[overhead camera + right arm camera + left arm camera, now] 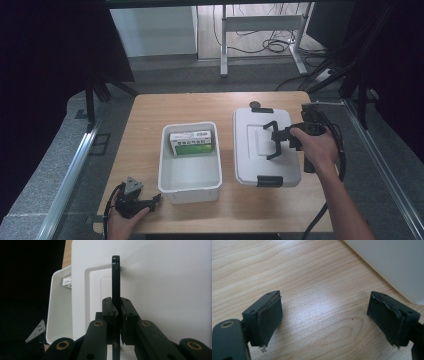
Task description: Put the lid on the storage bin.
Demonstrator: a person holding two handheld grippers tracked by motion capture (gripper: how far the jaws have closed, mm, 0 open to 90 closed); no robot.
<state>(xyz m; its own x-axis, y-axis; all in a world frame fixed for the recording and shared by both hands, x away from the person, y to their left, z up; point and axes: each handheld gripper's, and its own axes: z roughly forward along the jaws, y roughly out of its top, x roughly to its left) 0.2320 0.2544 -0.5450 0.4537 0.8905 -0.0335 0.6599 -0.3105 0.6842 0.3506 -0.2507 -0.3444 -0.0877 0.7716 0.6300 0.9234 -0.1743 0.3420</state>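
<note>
Down at the near left corner of the wooden table [150, 107], the left gripper [152, 201] rests low on the surface, its jaws spread wide with bare wood between them in the left gripper view [324, 315]; it lies just beside the front corner of the white bin [214, 165], probably parked there to leave the work to the other hand, or ready to steady the bin. The bin stands open at the table's middle, and a green and white box [192, 142] lies against its far wall. To the right, just beside the bin, the white lid [247, 165] lies flat on the table with a black latch at its near and far edges. The right gripper [274, 141] reaches over it, and in the right gripper view its jaws are pressed together on the lid's black handle [115, 277], which stands up on edge between the pads. That grip suits lifting the lid across to close the bin.

The tabletop is pale wood grain. Beyond it lie grey floor, a metal table frame, loose cables and dark curtains on either side.
</note>
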